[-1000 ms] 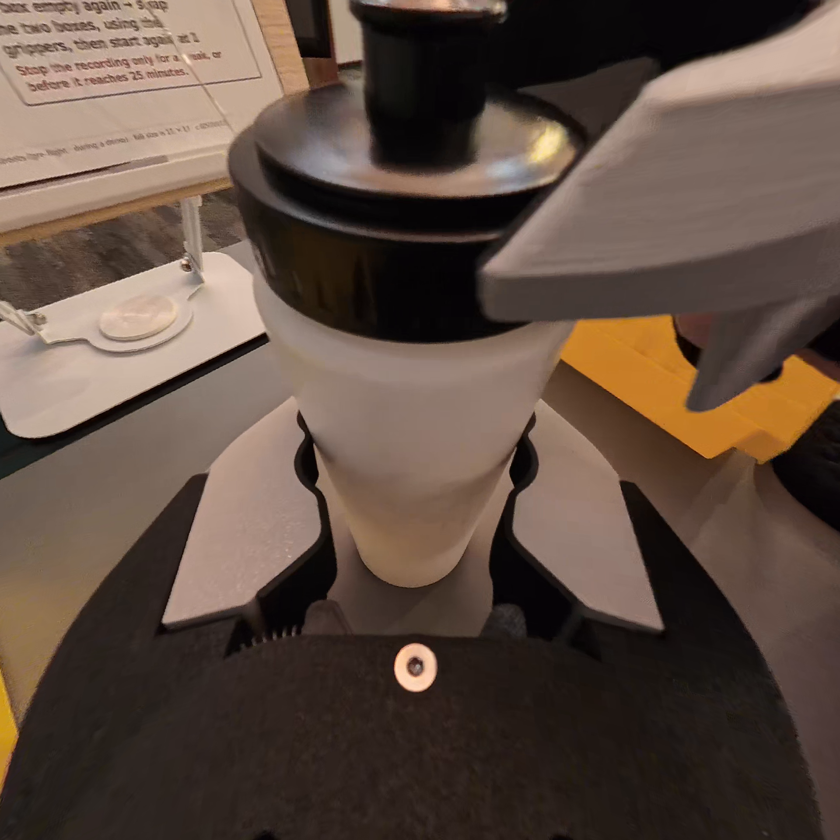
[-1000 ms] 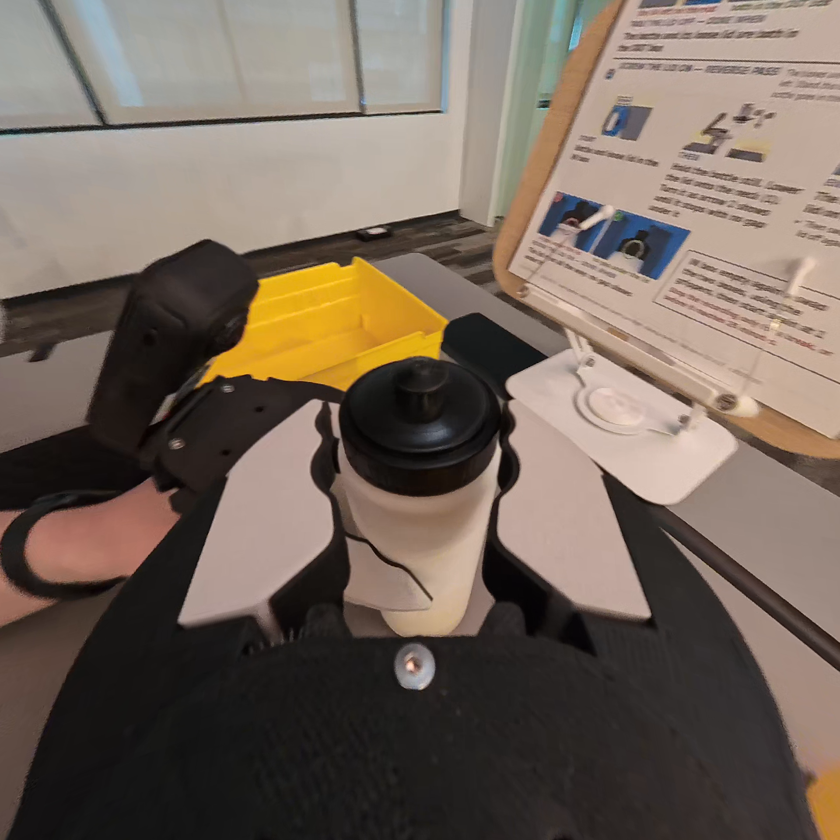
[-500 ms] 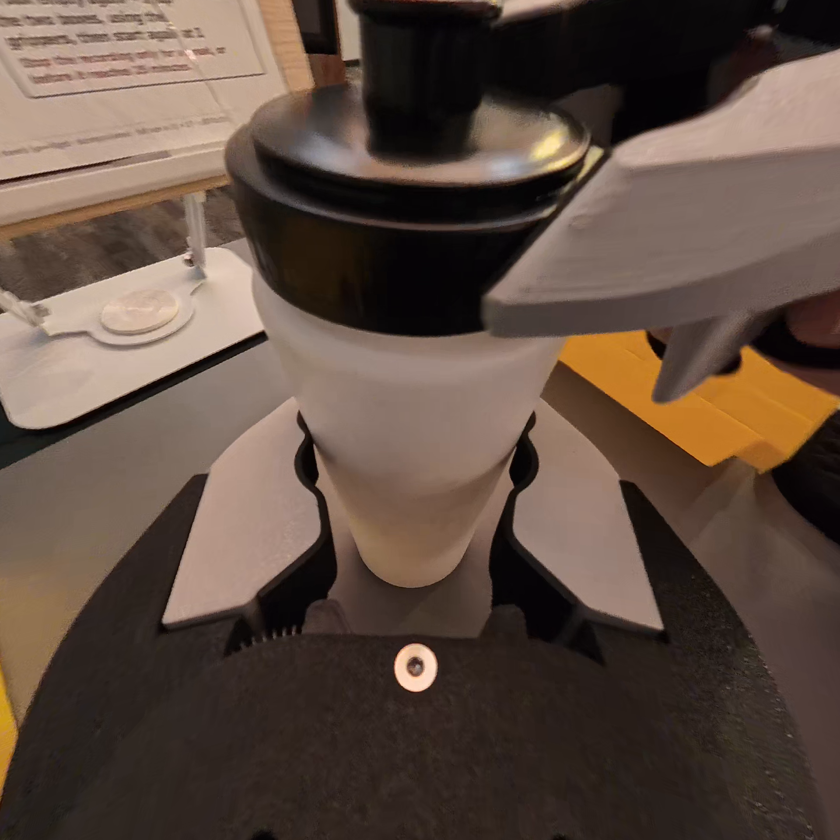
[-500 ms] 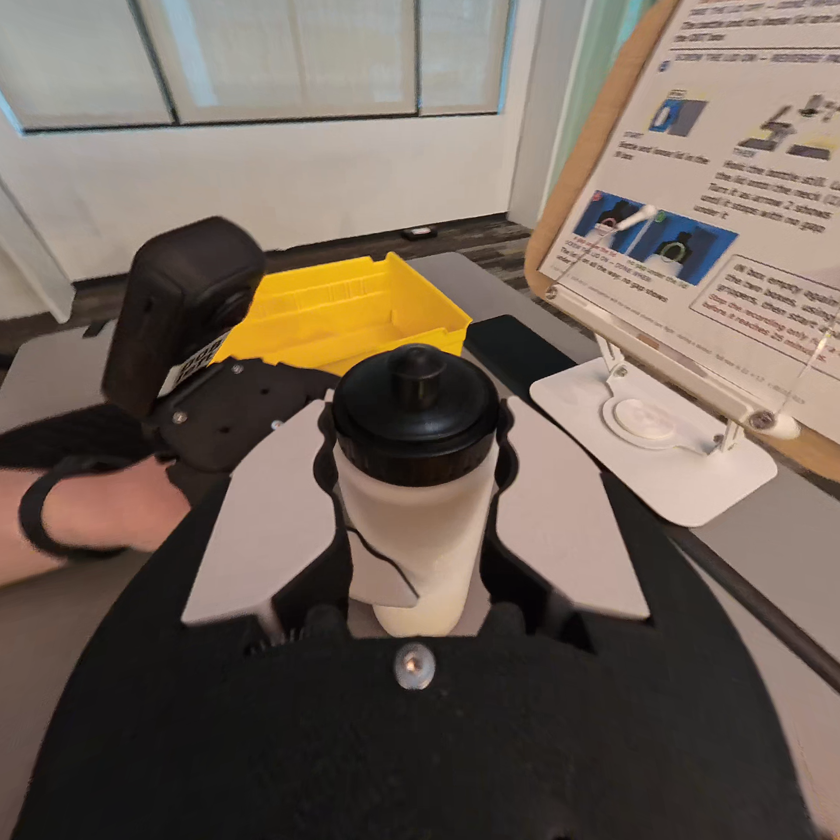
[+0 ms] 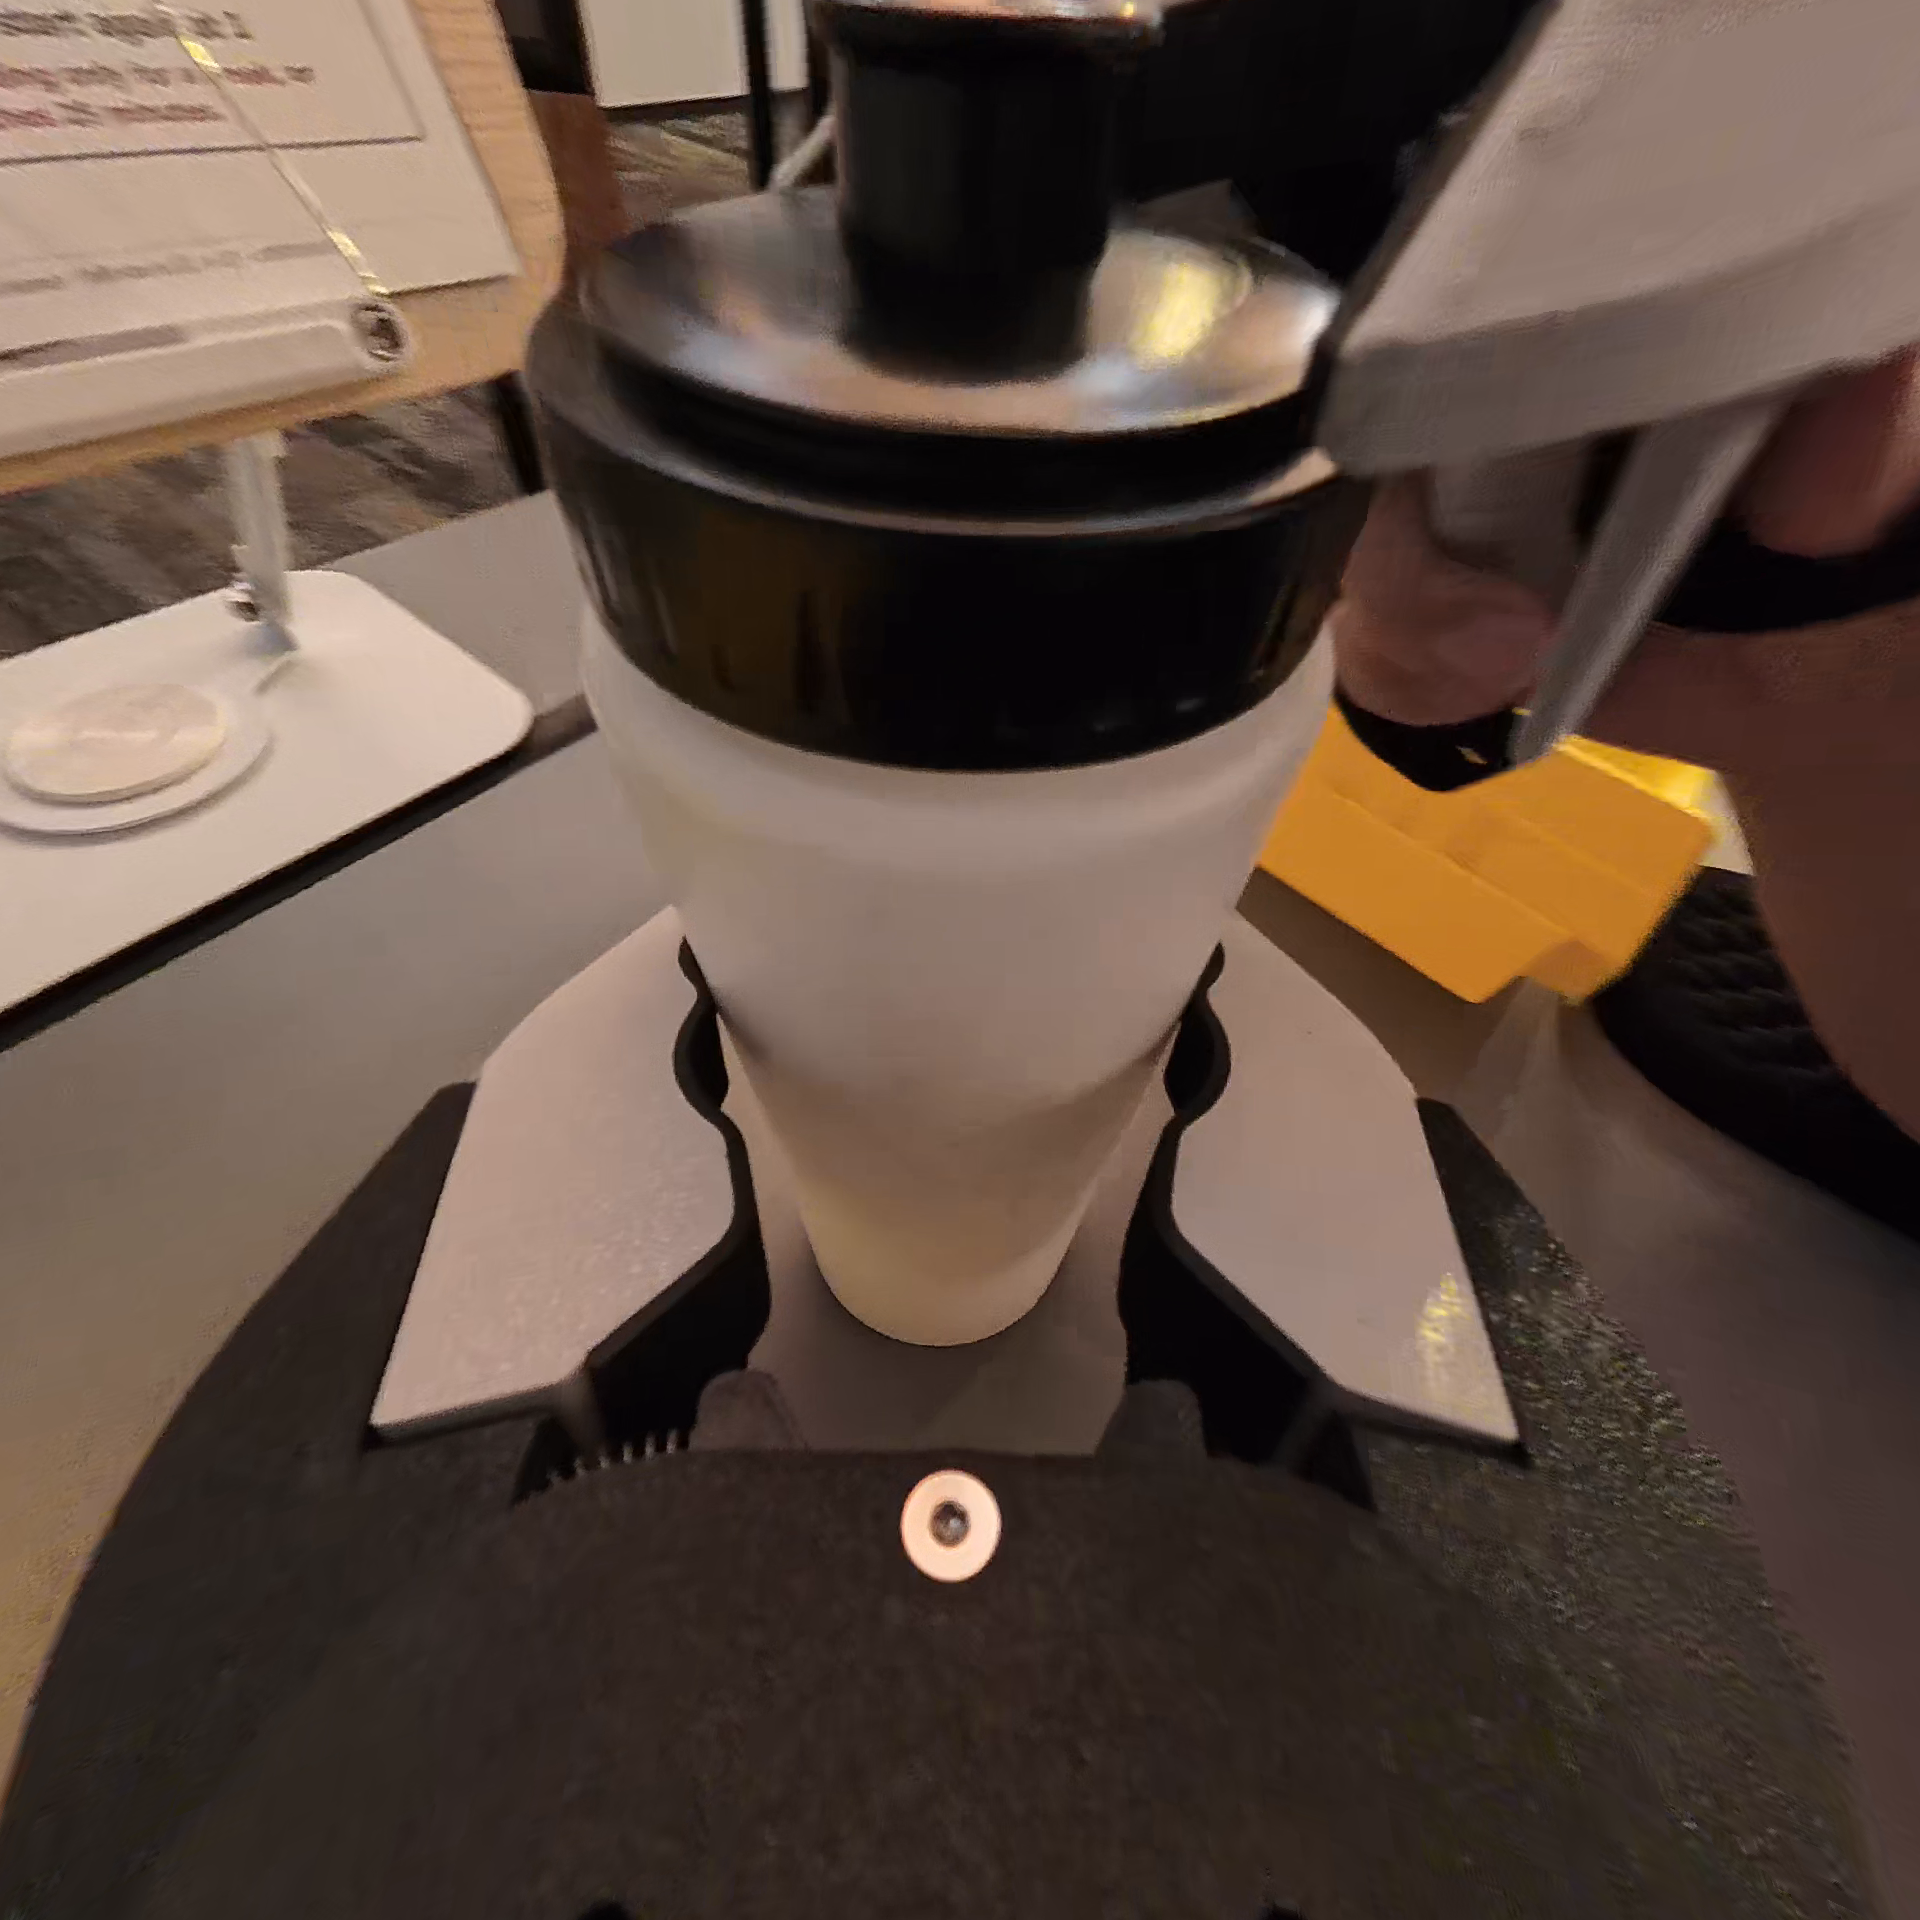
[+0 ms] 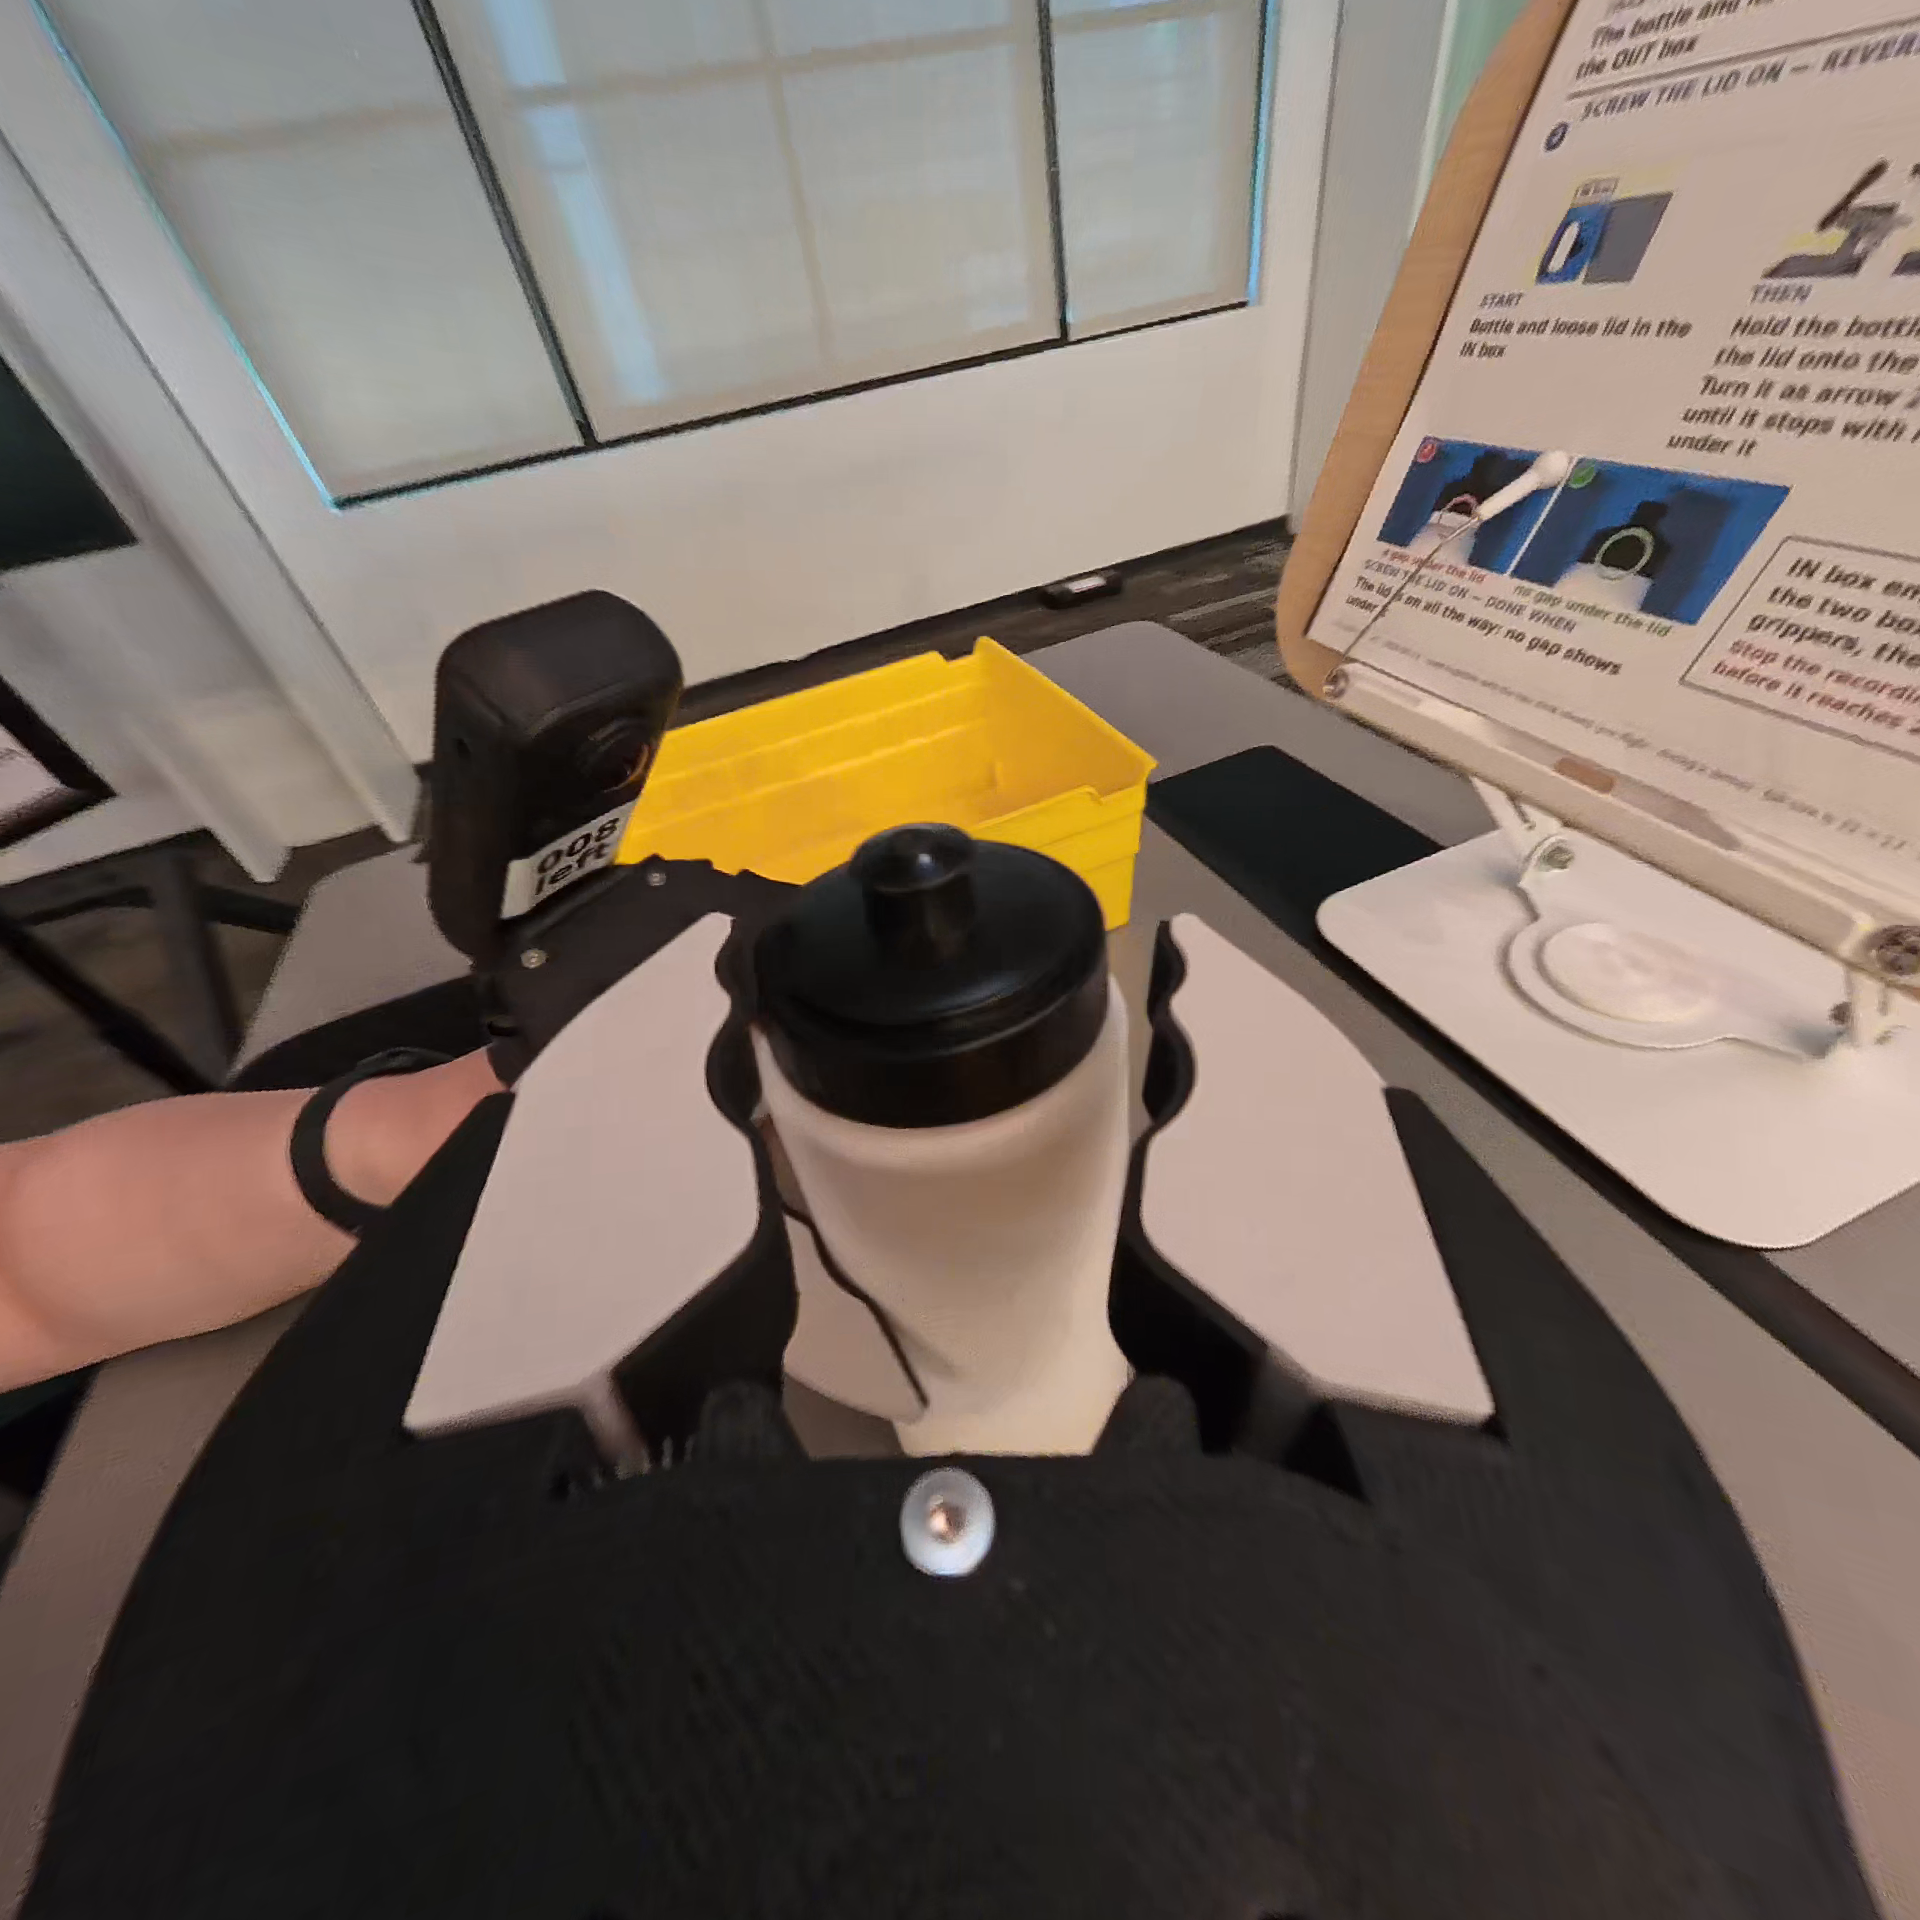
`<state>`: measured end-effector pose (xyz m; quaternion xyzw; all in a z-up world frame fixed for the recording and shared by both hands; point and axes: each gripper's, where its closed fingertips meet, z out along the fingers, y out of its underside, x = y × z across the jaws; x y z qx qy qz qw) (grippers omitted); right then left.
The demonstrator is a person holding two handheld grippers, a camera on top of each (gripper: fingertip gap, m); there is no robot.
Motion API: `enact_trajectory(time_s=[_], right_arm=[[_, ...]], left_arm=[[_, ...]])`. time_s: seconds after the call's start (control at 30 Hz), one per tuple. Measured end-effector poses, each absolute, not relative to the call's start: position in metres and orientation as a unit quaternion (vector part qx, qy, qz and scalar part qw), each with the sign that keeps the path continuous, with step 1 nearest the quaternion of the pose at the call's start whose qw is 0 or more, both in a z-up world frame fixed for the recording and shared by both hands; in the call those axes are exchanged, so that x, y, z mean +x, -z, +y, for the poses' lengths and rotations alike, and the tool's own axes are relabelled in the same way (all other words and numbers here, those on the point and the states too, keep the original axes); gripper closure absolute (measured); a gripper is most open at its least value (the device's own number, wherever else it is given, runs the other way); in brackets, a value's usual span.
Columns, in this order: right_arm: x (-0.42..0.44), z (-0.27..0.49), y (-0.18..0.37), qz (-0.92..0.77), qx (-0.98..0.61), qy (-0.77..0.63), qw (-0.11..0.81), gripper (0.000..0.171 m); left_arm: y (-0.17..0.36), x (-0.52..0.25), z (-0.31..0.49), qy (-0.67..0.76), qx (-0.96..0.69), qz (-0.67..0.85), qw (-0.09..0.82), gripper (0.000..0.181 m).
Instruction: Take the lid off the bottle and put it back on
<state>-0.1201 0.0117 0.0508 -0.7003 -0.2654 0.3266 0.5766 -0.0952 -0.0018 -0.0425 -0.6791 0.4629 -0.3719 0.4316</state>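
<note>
Grey tabletop (image 6: 1278, 707), yellow bin (image 6: 894, 769) behind. Bottle (image 5: 956, 997) upright at frame centre, left gripper (image 5: 951, 1049) clamped on its body. Lid (image 6: 925, 997) on top, right gripper (image 6: 945, 1029) closed around it, in line with the bottle's vertical axis.

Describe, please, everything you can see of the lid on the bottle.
The lid is black, glossy, plastic-looking, with a round domed top, a stubby spout in the middle and fine ribs around its rim. It sits level on the upright white bottle, with no gap visible beneath it. The right gripper straddles it at rim height, though contact is unclear; the left gripper clamps the bottle lower down.
</note>
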Motion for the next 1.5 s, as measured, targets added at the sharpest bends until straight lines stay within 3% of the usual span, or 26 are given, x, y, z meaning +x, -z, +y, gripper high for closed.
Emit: enact_trajectory(time_s=[0.27,0.73,0.83,0.9,1.0,1.1,1.5], right_arm=[[-0.121,0.001,-0.044,-0.31,-0.694,-0.37,0.534,0.103],[-0.134,0.021,-0.042,-0.231,-0.707,-0.217,0.633,0.103],[-0.131,0.018,-0.04,-0.281,-0.708,-0.224,0.608,0.103],[-0.124,0.017,-0.047,-0.286,-0.699,-0.252,0.605,0.092],[-0.124,0.006,-0.051,-0.309,-0.684,-0.321,0.578,0.103],[-0.126,0.0,-0.041,-0.338,-0.694,-0.33,0.543,0.098],[-0.133,0.02,-0.042,-0.22,-0.719,-0.213,0.624,0.1]], left_arm=[[0.042,-0.091,-0.015,0.411,-0.671,0.475,0.395,0.096],[0.045,-0.11,0.022,0.289,-0.714,0.425,0.475,0.096],[0.045,-0.107,0.017,0.309,-0.702,0.449,0.46,0.096],[0.046,-0.103,0.009,0.321,-0.688,0.474,0.447,0.096],[0.046,-0.097,-0.001,0.335,-0.672,0.494,0.438,0.096],[0.046,-0.096,-0.004,0.339,-0.668,0.501,0.434,0.096],[0.046,-0.107,0.016,0.289,-0.715,0.438,0.461,0.096]])
